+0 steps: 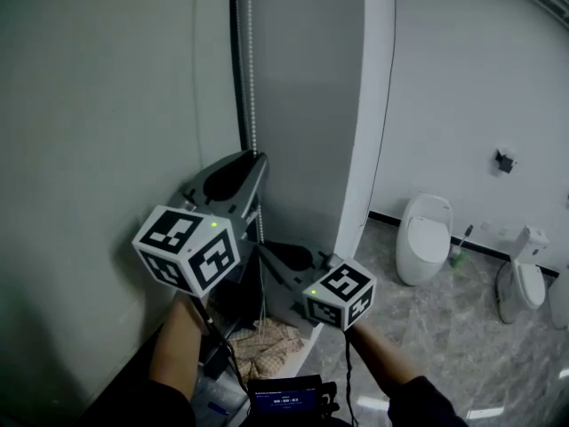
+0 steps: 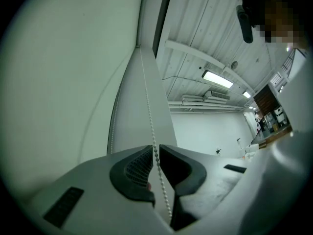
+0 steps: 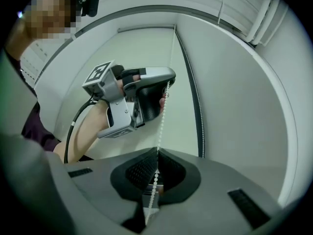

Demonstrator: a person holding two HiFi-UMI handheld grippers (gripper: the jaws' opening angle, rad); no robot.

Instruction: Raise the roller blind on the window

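Observation:
A white bead chain (image 1: 252, 78) hangs down the window frame beside the grey roller blind (image 1: 107, 132). My left gripper (image 1: 258, 160) is the upper one. Its jaws are closed to a thin slit with the bead chain (image 2: 152, 131) running between the tips. My right gripper (image 1: 267, 254) sits lower on the same chain. In the right gripper view its jaws meet on the bead chain (image 3: 159, 131), which rises straight to the left gripper (image 3: 165, 84) above. Both marker cubes face me in the head view.
A white pillar (image 1: 356, 105) stands right of the chain. On the marble floor further right are a toilet (image 1: 423, 238) and a second fixture (image 1: 523, 278). A checked cloth (image 1: 258, 345) lies below my arms, next to a small device (image 1: 286, 397).

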